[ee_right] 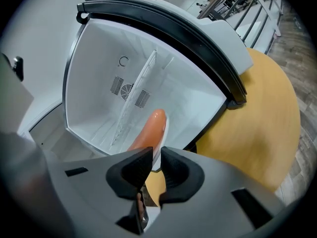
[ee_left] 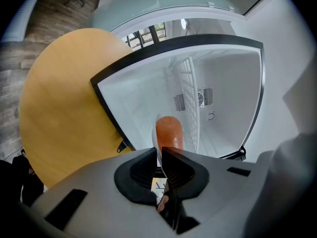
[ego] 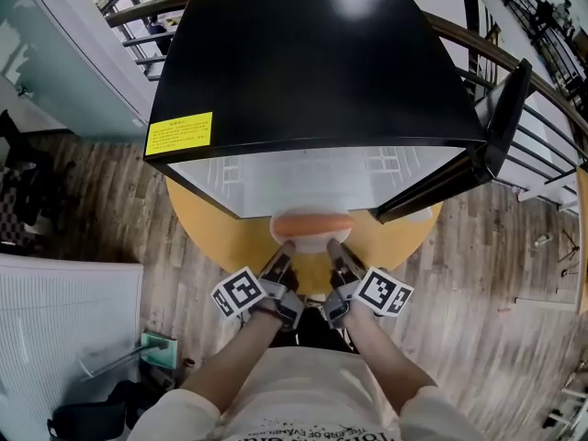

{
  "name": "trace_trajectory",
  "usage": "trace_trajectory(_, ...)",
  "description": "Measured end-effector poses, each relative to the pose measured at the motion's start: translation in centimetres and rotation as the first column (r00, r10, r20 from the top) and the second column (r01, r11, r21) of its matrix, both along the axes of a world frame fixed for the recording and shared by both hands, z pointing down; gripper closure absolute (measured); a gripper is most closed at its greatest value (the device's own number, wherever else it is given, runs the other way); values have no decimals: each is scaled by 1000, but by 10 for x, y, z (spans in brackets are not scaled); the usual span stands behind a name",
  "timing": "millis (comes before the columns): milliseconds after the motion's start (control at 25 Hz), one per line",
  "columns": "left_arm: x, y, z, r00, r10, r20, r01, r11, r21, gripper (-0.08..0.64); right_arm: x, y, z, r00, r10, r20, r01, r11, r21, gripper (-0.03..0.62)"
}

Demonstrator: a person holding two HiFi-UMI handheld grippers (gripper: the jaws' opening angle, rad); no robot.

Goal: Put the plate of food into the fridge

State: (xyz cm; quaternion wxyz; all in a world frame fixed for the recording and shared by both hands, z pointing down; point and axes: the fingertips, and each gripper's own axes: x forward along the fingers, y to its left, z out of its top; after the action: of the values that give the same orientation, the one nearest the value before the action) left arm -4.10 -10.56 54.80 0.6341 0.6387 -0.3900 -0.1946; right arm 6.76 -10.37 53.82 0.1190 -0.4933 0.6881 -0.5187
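At fridge (ego: 303, 62), L gripper (ego: 287, 247) + R gripper (ego: 335, 245) hold plate (ego: 310, 243).

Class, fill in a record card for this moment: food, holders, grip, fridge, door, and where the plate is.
Food: sausage on a white plate
Holders: left gripper and right gripper, both at the near rim
Grip: both shut on the plate
Fridge: stands on a round wooden table
Door: open, swung to the right in the head view
Plate position: at the fridge's open front
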Motion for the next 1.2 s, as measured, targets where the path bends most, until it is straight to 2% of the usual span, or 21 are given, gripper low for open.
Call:
trace_trajectory(800,8,-67,48,998,-65,16,65,997,-41,517,10,-70,50,1000,28,-7,-28,999,-15,526)
trace_trajectory(1200,8,-89,63,995,-100,25,102,993,-61,517,10,-96,65,1000,4,-10,-4,1000,-22,526)
